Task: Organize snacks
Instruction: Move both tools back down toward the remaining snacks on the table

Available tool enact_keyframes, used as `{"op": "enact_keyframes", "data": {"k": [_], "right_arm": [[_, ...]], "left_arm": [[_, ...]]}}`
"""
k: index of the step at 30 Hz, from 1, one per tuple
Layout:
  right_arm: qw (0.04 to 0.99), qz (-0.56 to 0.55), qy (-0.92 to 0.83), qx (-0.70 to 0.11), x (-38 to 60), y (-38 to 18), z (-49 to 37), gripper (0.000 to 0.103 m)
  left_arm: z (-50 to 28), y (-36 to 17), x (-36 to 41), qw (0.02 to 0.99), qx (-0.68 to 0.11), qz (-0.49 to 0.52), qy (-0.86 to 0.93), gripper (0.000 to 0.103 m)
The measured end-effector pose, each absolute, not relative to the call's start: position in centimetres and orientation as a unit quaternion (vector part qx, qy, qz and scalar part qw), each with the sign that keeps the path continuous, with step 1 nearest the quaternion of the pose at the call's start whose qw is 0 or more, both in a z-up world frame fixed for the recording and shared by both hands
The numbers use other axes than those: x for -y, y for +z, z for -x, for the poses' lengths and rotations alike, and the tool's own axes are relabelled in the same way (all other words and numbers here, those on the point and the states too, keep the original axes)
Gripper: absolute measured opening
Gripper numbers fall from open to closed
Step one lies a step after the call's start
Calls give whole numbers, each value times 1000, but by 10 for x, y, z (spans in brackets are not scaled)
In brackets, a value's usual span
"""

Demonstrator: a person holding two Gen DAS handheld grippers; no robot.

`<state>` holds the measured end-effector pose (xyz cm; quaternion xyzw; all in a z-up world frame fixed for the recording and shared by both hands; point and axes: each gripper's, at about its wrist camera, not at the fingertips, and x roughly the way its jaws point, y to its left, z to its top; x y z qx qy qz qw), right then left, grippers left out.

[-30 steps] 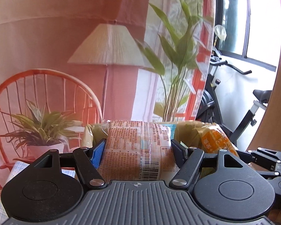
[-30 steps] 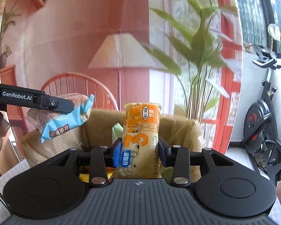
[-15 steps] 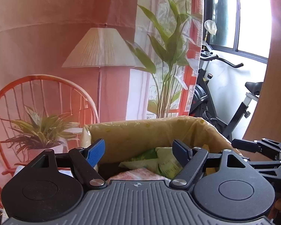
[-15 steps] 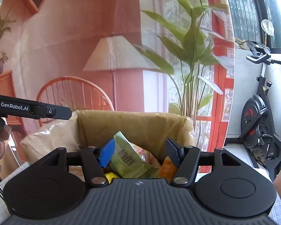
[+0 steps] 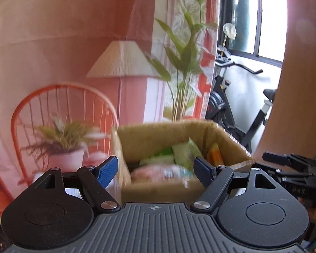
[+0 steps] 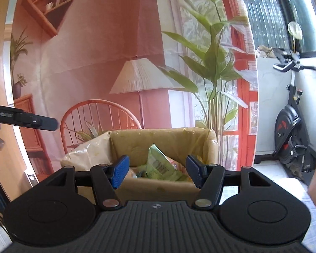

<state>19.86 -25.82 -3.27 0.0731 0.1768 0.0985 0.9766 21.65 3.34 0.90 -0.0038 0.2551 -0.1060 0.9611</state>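
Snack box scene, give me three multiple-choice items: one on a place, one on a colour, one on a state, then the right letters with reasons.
1. Where are the snack packets?
A. inside the cardboard box
B. on a chair
C. in a gripper

2. What colour are the gripper pads?
A. red
B. blue
C. white

3. What is the state of the right gripper?
A. shut on a packet
B. open, nothing between its jaws
C. out of view

Answers: 1 A, the packets lie within the box walls; 2 B, both views show blue pads; 3 B, its jaws stand apart, just opened.

Printed backdrop (image 6: 107, 48), exercise bike (image 6: 290, 132) beside it.
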Motion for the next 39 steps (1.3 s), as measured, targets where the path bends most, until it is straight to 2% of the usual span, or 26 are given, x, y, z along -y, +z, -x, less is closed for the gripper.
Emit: {"op": "enact_keyframes", "data": {"k": [8,21,24,35,38,39], "right_arm": [[969,-87,102,-207,247,-63,-159,63],[943,-65,124,-302,210,-139,-126,63],[941,-67,127,-306,207,-145,-124,63],[936,-82,131,-318,210,-155,-124,63],[934,-85,131,-321,211,-158,-123,63],[934,-86,131,-321,212,-159,-123,63]], "left_arm": [[-168,-47,-60,940,-321,70,-88,81],[-141,-172,-70,852,-488,182,-44,76],[-141,-189,-67,827,-518,211,-57,76],[-154,-220,-45,793,-576,189,-61,76],[-155,-217,-40,798,-571,179,-67,74],[-158,-217,-40,802,-568,174,-65,62]]}}
